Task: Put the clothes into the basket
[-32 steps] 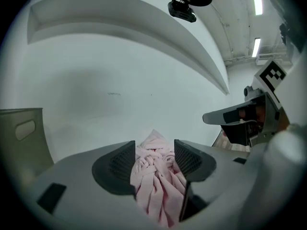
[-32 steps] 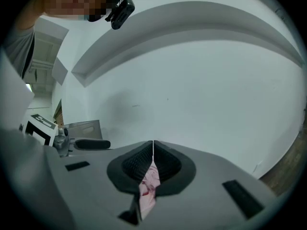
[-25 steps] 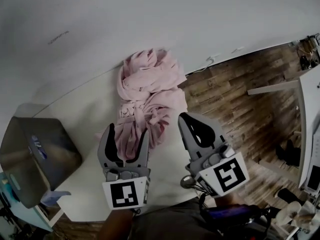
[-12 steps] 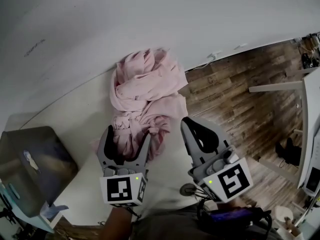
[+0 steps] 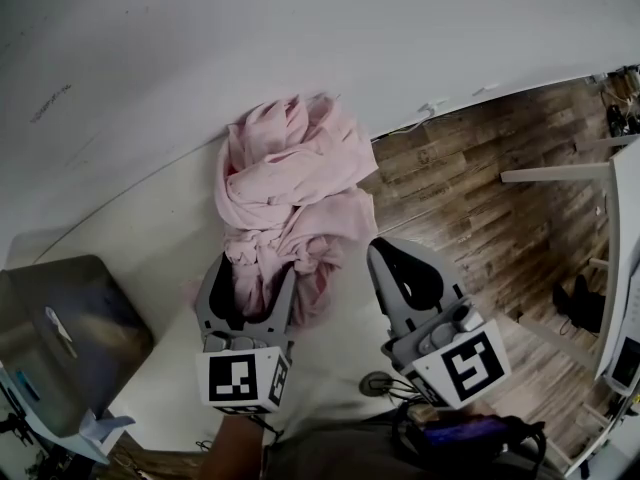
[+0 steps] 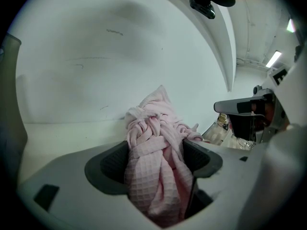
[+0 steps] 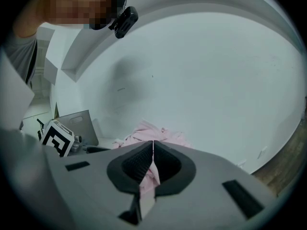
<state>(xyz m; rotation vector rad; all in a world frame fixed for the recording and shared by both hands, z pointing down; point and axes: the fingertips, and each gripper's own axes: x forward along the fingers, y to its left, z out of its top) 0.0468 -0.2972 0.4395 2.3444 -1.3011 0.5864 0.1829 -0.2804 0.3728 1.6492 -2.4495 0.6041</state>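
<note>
Reaching the table point(image 5: 150, 238) edge, pink clothes point(image 5: 290, 198) (crumpled), basket point(image 5: 70, 338) well apart

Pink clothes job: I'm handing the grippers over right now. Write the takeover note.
Left gripper: open, jaws just been closing round a fold of the pink clothes, not clamped yet.
Right gripper: shut, empty, beside the pile.
Clothes: heaped on the white table by the wall.
Grey basket: at the table's left end.
Done: nothing binned.
Left: clamp, lift, drop into basket.
</note>
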